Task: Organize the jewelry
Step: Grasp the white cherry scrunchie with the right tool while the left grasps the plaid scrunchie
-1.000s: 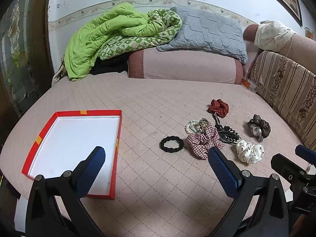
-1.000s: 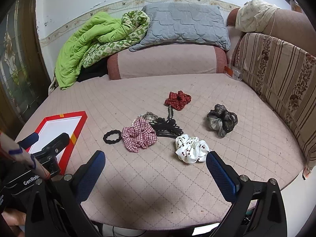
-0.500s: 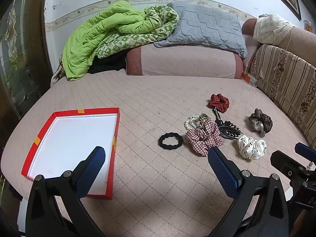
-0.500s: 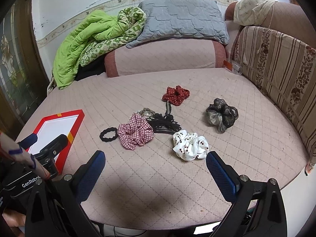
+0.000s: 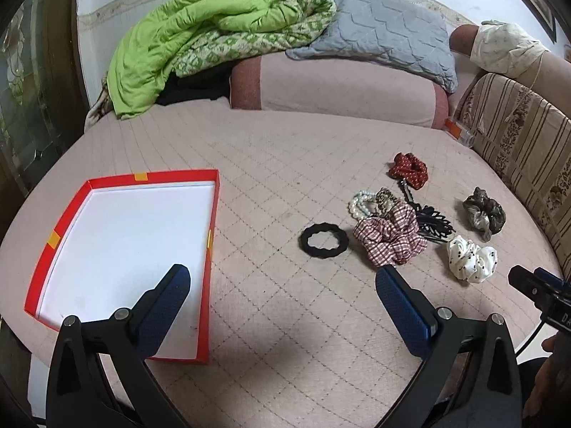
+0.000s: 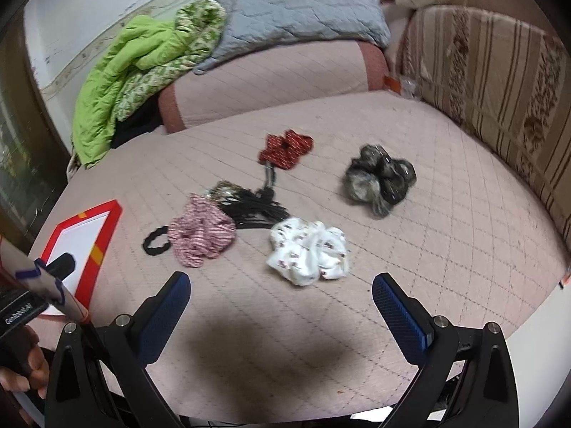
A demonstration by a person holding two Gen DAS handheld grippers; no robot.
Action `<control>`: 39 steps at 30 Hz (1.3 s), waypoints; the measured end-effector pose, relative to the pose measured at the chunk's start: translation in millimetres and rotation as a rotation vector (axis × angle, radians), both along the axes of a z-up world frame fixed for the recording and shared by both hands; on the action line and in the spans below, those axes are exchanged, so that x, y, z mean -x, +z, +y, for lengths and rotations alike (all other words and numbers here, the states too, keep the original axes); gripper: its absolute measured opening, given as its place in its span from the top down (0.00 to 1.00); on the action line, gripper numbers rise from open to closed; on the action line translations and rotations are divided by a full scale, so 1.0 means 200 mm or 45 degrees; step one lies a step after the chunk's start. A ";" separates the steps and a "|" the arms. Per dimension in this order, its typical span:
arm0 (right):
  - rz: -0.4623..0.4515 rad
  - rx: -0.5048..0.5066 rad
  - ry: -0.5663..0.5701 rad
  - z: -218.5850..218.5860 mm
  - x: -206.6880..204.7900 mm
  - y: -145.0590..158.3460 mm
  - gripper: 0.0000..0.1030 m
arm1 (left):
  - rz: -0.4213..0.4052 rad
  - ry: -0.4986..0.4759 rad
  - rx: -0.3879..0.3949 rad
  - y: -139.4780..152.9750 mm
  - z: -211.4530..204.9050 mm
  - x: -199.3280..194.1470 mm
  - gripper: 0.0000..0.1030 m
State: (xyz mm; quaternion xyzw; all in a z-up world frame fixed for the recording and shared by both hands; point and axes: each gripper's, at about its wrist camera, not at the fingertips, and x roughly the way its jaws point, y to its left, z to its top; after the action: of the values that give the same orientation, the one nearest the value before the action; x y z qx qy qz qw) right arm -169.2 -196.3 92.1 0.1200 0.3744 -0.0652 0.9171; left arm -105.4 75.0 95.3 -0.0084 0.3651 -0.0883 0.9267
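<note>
While both tools hover above the quilted bed (image 5: pixel 278 164) with nothing grasped, the scene shows the opening of a sorting step. The left gripper (image 5: pixel 282 303) has its fingers spread wide and empty, above the near right corner of the red box (image 5: pixel 210 214), whose white floor is bare. The right gripper (image 6: pixel 280 306) is likewise wide open and empty, with the white dotted scrunchie (image 6: pixel 308 251) just beyond its fingertips. Further items lie clustered to the right of the box: a black hair tie (image 5: pixel 323 240), a plaid scrunchie (image 5: pixel 390 237) touching a black claw clip (image 5: pixel 433 223), a pearl bracelet (image 5: pixel 362 205), a red dotted scrunchie (image 5: pixel 408 171) and, apart from the rest, a dark grey scrunchie (image 5: pixel 485 212).

The step in hand appears to be a first pick. It is done well by taking an isolated, soft piece first, lowering the fingers to straddle its bulk, and pinching cloth only, not the quilt beneath. The plaid scrunchie and clip, being in contact, are best left until neighbours are cleared. The right view is somewhat blurred, so fine detail there is uncertain.
</note>
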 end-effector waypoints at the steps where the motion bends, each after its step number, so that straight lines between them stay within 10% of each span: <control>1: 0.012 -0.007 -0.010 -0.02 -0.01 -0.02 0.00 | 0.011 -0.006 0.003 -0.01 0.00 -0.01 0.00; 17: 0.174 -0.129 0.053 -0.16 -0.34 -0.28 0.08 | 0.120 -0.150 0.030 -0.10 -0.14 -0.15 0.00; 20: 0.230 -0.130 0.069 -0.14 -0.40 -0.33 0.27 | 0.139 -0.178 0.043 -0.11 -0.18 -0.20 0.00; 24: 0.233 -0.127 0.064 -0.15 -0.41 -0.35 0.76 | 0.157 -0.234 0.081 -0.10 -0.24 -0.26 0.00; 36: 0.154 -0.243 0.040 -0.22 -0.37 -0.30 0.78 | 0.250 -0.369 -0.056 -0.29 -0.59 -0.49 0.05; 39: 0.140 -0.245 0.038 -0.22 -0.37 -0.29 0.78 | 0.278 -0.382 -0.092 -0.35 -0.65 -0.52 0.23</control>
State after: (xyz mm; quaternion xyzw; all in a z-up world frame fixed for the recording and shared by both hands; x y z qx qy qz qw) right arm -96.0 -240.3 34.1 0.1982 0.4304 -0.0217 0.8803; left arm -2.0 -54.2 25.8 0.0698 0.4635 -0.2111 0.8578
